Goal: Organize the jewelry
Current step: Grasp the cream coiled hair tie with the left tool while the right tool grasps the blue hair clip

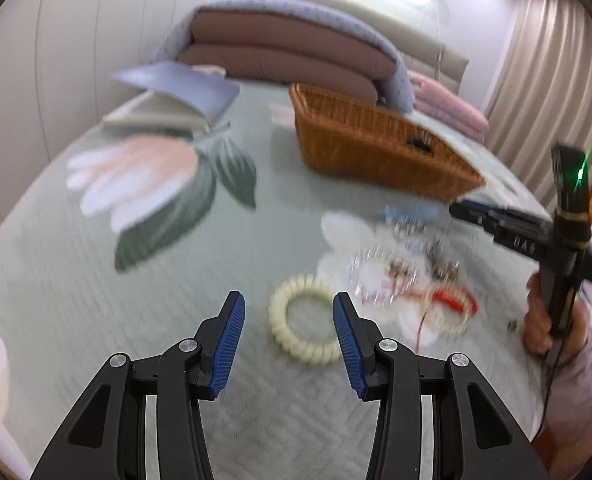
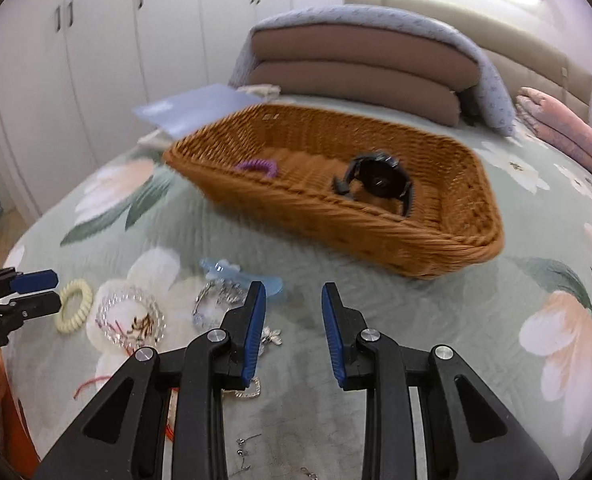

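Basket (image 2: 435,236) holds black watch (image 2: 379,180), purple coil tie (image 2: 256,167). Cream coil tie (image 1: 301,320), clear bracelet (image 2: 130,314), blue claw clip (image 2: 232,274), earrings remain on bedspread (image 2: 335,272). Left gripper (image 1: 289,340), right gripper (image 2: 294,330) agape, empty.

Woven wicker, quilted cloth, ribbed rubber

The basket (image 2: 375,236) is rough brown wicker; the bedspread (image 2: 375,300) matt quilted cloth; claw pads (image 2: 256,332) ribbed blue.
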